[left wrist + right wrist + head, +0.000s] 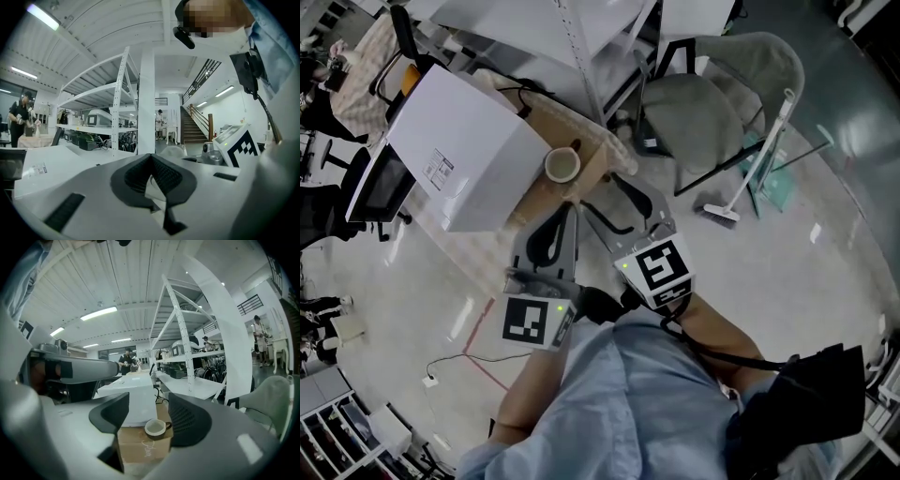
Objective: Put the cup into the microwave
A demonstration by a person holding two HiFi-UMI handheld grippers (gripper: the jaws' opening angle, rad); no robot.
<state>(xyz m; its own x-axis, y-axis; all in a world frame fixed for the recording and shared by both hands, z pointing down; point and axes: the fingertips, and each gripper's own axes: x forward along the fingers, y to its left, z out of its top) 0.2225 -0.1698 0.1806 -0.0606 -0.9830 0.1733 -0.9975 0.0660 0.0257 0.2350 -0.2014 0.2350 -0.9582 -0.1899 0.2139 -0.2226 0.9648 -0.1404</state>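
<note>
While the cup (pixel 562 165) stands upright on a cardboard box (pixel 592 148), just beside the white microwave (pixel 459 150) and outside it, a person in a light blue shirt (pixel 619 394) holds two grippers near the microwave, both pointing toward it and apart from the cup. Seen from the head view, the microwave sits on the same box, with the cup at the corner nearest the grippers. The cup is dark outside and pale inside, and its handle points away from the microwave. Jaws on the left gripper (pixel 151 157) are together at the tips with nothing clamped in them. Jaws on the right gripper (pixel 147 404) are apart and grip nothing; the right gripper view frames the distant cup in the gap between them, with the microwave just behind it. A grey chair (pixel 712 112) stands on the far side of the cup from the microwave, and a white mop (pixel 748 173) lies beyond that. White shelving (pixel 187 343) rises behind the microwave
</note>
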